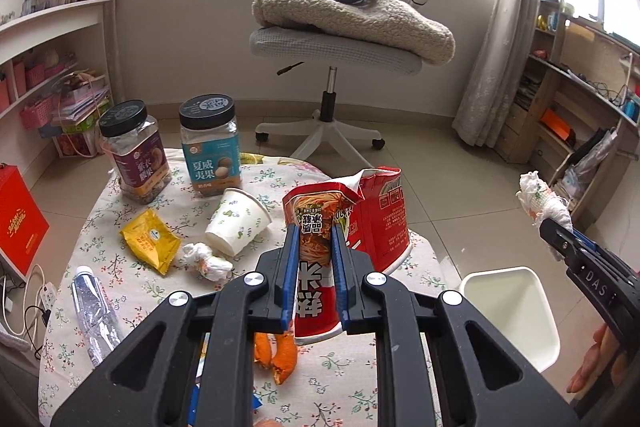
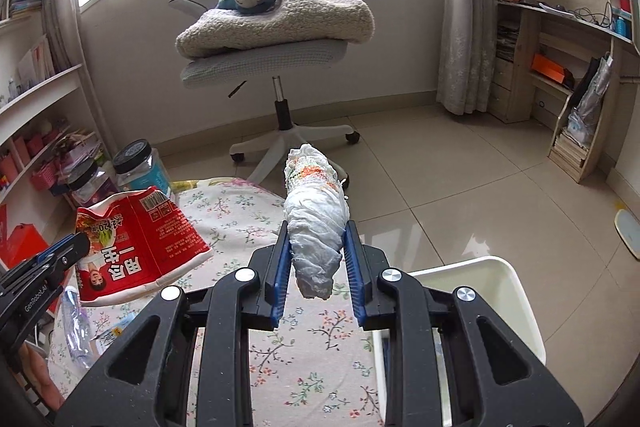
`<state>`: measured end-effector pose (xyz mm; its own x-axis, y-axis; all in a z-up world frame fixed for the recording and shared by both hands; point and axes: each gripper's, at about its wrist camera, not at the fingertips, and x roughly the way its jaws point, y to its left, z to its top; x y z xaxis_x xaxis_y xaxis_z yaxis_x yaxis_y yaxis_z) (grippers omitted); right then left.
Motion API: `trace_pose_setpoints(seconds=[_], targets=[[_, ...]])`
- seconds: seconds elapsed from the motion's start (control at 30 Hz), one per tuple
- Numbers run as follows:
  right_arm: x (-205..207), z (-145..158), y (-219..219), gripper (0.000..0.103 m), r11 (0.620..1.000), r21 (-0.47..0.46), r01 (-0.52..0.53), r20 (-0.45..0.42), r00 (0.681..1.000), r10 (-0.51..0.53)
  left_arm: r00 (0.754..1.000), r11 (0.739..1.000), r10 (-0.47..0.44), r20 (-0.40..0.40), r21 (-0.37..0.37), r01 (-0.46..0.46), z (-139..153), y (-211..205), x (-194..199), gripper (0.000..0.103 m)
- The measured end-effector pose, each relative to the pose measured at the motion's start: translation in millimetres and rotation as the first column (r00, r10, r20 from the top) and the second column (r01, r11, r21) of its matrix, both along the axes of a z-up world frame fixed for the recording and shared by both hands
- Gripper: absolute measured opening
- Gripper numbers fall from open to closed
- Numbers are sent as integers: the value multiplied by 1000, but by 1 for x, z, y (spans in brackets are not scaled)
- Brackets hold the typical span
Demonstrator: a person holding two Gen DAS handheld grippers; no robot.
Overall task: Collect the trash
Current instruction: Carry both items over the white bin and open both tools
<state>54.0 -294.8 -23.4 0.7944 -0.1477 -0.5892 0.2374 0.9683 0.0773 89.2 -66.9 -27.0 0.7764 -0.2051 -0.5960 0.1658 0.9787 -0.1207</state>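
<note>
My left gripper (image 1: 315, 231) is shut on a torn red noodle packet (image 1: 360, 219), held above the floral table (image 1: 360, 387); the same packet (image 2: 140, 239) shows at the left of the right wrist view with the left gripper (image 2: 80, 245) on it. My right gripper (image 2: 316, 233) is shut on a crumpled white tissue wad (image 2: 316, 219), also seen as the tissue (image 1: 540, 199) in the right gripper (image 1: 554, 231) at the far right of the left wrist view. A white bin (image 1: 516, 311) stands beside the table, its rim (image 2: 520, 291) just right of my right gripper.
On the table lie a paper cup (image 1: 236, 223), a yellow sachet (image 1: 150, 241), a small tissue ball (image 1: 208, 261), a crushed plastic bottle (image 1: 96, 311), orange peel (image 1: 280, 355) and two black-lidded jars (image 1: 210, 147). An office chair (image 1: 332, 43) with a blanket and plush monkey stands behind.
</note>
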Motion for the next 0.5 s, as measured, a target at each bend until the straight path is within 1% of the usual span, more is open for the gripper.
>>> trace_pose_setpoints(seconds=[0.17, 0.23, 0.27, 0.33, 0.37, 0.4, 0.43, 0.5], targets=[[-13, -4, -40, 25, 996, 5, 84, -22, 996, -84, 999, 999, -54, -2, 3, 54, -1, -30, -3, 16], [-18, -3, -54, 26, 994, 10, 112, -20, 994, -112, 997, 997, -78, -3, 3, 78, -1, -41, -6, 16], [-21, -2, -60, 29, 992, 10, 129, -17, 992, -128, 996, 996, -91, -4, 2, 91, -1, -48, -7, 16], [-29, 0, -73, 39, 986, 13, 165, -2, 986, -165, 993, 993, -115, -11, -2, 115, -2, -60, -10, 16], [-33, 2, -80, 47, 983, 13, 184, 9, 983, -184, 991, 992, -129, -16, -5, 129, -3, -67, -11, 16], [-37, 3, -87, 52, 979, 14, 203, 19, 979, -203, 990, 990, -143, -20, -7, 143, -3, -74, -13, 16], [-40, 5, -93, 55, 975, 18, 222, 27, 975, -223, 988, 988, -156, -24, -7, 156, -5, -81, -14, 16], [-49, 7, -108, 64, 964, 38, 262, 40, 964, -263, 983, 983, -181, -37, -7, 181, -8, -96, -18, 16]])
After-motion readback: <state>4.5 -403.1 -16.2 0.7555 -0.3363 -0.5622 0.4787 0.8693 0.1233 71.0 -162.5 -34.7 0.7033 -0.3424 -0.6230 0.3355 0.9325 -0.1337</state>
